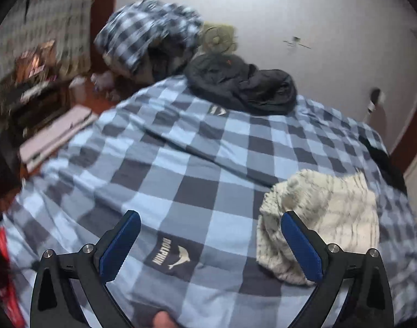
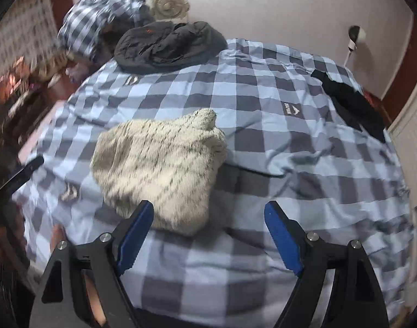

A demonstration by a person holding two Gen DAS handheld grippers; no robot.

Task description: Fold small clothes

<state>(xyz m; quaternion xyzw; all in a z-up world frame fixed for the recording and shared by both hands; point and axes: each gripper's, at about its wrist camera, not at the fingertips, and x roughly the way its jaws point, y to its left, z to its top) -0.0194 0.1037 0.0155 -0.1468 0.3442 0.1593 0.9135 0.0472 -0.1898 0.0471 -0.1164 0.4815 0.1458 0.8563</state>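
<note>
Right wrist view: we see the fuzzy cream knitted garment (image 2: 159,166) bunched on the blue-and-grey checked bed cover (image 2: 276,114), just ahead of our right gripper (image 2: 208,218), jaws released. Left gripper (image 1: 211,229) jaws likewise spread, grasping nothing.

Bare checked bedspread (image 2: 276,142) surrounds cream knit garment (image 2: 159,164); dark jacket (image 2: 167,43) beyond.
</note>
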